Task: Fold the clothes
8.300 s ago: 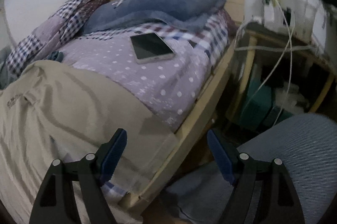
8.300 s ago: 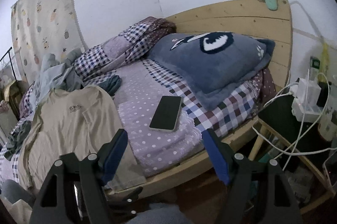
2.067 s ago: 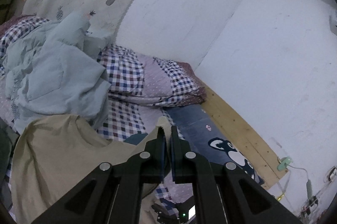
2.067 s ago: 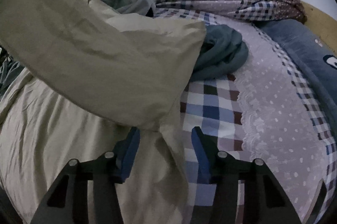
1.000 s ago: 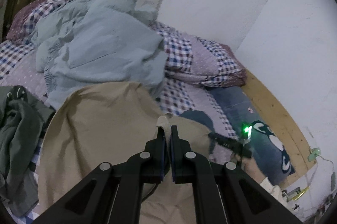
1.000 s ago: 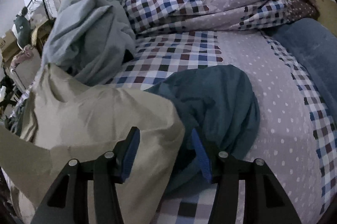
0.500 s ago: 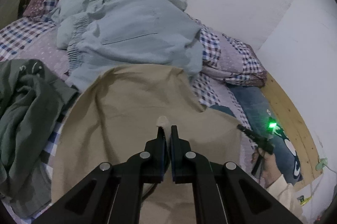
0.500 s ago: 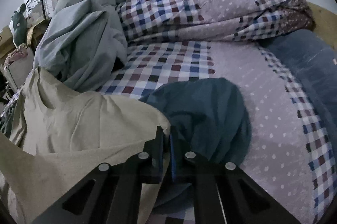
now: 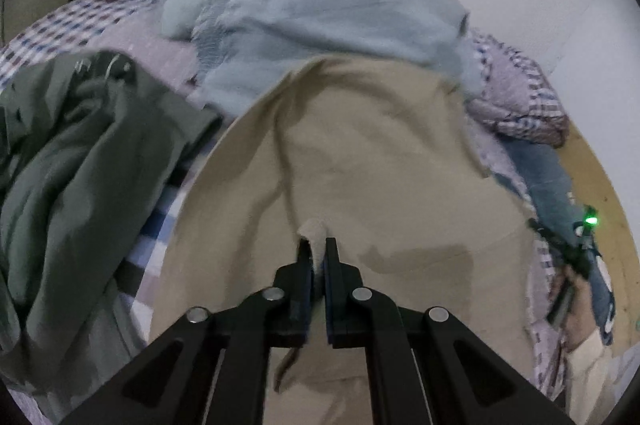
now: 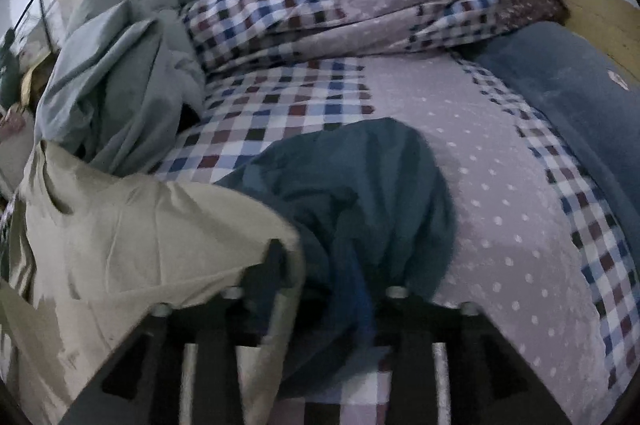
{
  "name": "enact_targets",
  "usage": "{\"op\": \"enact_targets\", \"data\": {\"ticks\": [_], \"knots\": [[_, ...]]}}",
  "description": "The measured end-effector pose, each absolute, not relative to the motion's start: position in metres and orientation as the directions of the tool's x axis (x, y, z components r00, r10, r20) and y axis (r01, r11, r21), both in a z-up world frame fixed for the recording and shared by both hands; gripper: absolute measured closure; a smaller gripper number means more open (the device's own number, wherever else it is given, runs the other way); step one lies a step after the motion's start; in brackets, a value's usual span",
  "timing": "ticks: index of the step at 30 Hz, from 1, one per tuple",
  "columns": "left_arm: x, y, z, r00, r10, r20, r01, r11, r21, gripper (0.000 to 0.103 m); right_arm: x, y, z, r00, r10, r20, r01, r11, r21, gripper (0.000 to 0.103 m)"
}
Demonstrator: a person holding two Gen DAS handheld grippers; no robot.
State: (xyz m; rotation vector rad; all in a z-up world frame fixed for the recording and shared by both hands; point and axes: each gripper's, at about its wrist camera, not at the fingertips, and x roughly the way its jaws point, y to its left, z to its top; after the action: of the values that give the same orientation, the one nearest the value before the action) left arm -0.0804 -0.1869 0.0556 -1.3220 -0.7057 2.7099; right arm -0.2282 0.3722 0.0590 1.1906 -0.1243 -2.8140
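Jaws of the left gripper (image 9: 318, 253) clamp a pinch of the beige shirt (image 9: 372, 161) spread on the bed (image 10: 500, 185); right gripper (image 10: 320, 265) looks blurred, seemingly parted, so the corner at seven o'clock may slip.

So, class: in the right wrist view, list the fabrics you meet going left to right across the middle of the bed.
Beige shirt → dark teal garment → polka-dot sheet → blue pillow.

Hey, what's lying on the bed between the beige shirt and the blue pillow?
In the right wrist view, a crumpled teal garment and dotted lilac bedsheet lie between the beige shirt and blue pillow.
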Motion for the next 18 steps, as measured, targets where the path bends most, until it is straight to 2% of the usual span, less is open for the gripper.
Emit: {"op": "enact_targets", "data": {"ticks": [1,3,6,9,18], "knots": [[-0.077,-0.192,0.054,-0.642,0.237,-0.729,0.168,-0.884,-0.436,0.095,-0.222,0.375,0.063,-0.705,-0.104,-0.702,0.033,-0.993,0.114,0.060],[-0.070,-0.204,0.050,-0.658,0.243,-0.713,0.193,-0.860,-0.472,0.074,-0.207,0.377,0.074,-0.722,-0.092,-0.686,0.015,-0.993,0.118,0.059],[-0.055,-0.222,0.051,-0.691,0.250,-0.678,0.215,-0.825,-0.523,0.052,-0.177,0.368,0.088,-0.741,-0.131,-0.659,0.057,-0.990,0.132,0.058],[-0.029,-0.242,0.059,-0.726,0.244,-0.643,0.221,-0.802,-0.554,0.045,-0.144,0.343,0.096,-0.742,-0.182,-0.646,0.131,-0.983,0.126,0.057],[0.087,-0.294,0.058,-0.774,0.207,-0.598,0.283,-0.732,-0.620,0.039,-0.035,0.205,0.099,-0.650,-0.427,-0.628,0.423,-0.890,0.168,0.056]]}}
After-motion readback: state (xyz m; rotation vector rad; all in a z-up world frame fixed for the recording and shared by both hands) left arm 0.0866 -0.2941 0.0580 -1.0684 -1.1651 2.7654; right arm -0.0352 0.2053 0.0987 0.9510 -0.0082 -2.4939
